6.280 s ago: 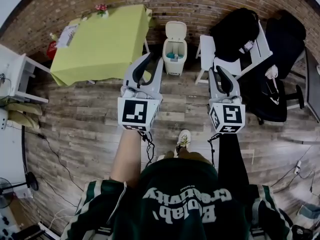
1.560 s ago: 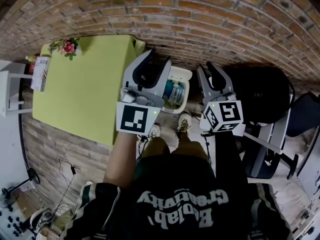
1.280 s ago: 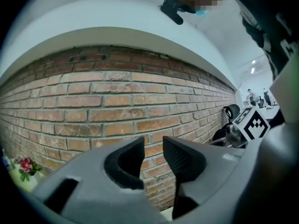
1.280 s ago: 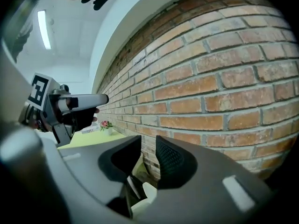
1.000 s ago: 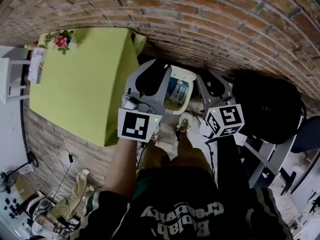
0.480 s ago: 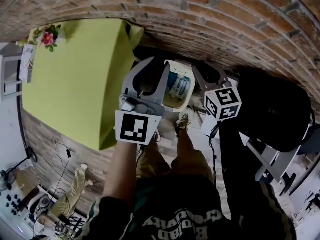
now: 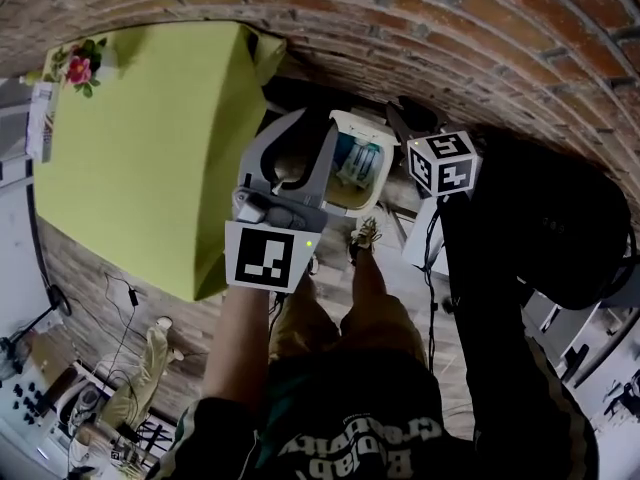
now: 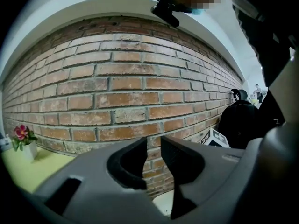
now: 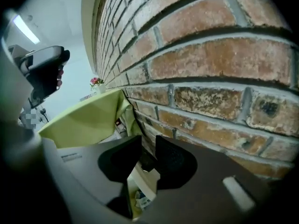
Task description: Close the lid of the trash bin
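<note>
The cream trash bin stands open against the brick wall, with blue and white rubbish inside. Its lid stands upright at the back. My left gripper hangs over the bin's left side, open, with nothing between its fingers; in the left gripper view the gripper faces the bricks, with a cream bit of bin low down. My right gripper points down along the wall, jaws slightly apart. The lid and a dark part at its top show through the gap. Whether it touches the lid I cannot tell.
A table with a lime-green cloth and a flower vase stands to the bin's left. A black bag on a chair is on the right. The brick wall is close behind. The person's shoe is at the bin's foot.
Both grippers have come down toward the bin. The right one moved farther, toward the wall and the top of the lid. The lid still stands open.
</note>
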`<state>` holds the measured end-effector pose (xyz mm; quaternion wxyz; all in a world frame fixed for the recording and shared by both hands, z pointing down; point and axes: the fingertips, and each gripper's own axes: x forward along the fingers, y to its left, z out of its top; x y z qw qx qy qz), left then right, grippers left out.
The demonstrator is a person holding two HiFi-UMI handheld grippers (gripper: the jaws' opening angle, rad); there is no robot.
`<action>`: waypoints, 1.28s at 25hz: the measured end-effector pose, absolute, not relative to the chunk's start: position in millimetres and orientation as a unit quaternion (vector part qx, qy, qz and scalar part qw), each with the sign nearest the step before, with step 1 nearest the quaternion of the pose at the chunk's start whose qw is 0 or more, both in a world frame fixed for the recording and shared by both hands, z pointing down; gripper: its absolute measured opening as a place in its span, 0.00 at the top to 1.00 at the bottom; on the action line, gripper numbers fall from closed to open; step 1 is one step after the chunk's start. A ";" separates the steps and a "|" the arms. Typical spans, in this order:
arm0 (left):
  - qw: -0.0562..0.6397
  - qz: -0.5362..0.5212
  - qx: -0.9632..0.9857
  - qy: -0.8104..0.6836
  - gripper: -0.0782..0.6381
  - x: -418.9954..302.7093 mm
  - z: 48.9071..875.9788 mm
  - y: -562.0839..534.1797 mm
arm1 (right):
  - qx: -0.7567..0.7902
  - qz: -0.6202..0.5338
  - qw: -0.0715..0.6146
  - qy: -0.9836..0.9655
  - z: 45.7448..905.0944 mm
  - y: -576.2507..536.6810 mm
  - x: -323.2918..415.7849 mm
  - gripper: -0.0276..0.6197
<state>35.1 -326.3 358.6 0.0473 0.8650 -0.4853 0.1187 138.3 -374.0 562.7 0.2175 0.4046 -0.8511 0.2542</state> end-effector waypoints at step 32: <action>0.100 0.125 0.852 -0.498 0.77 -2.2 411.1 -298.7 | 0.390 0.301 0.287 -0.822 653.9 -341.9 122.8 0.78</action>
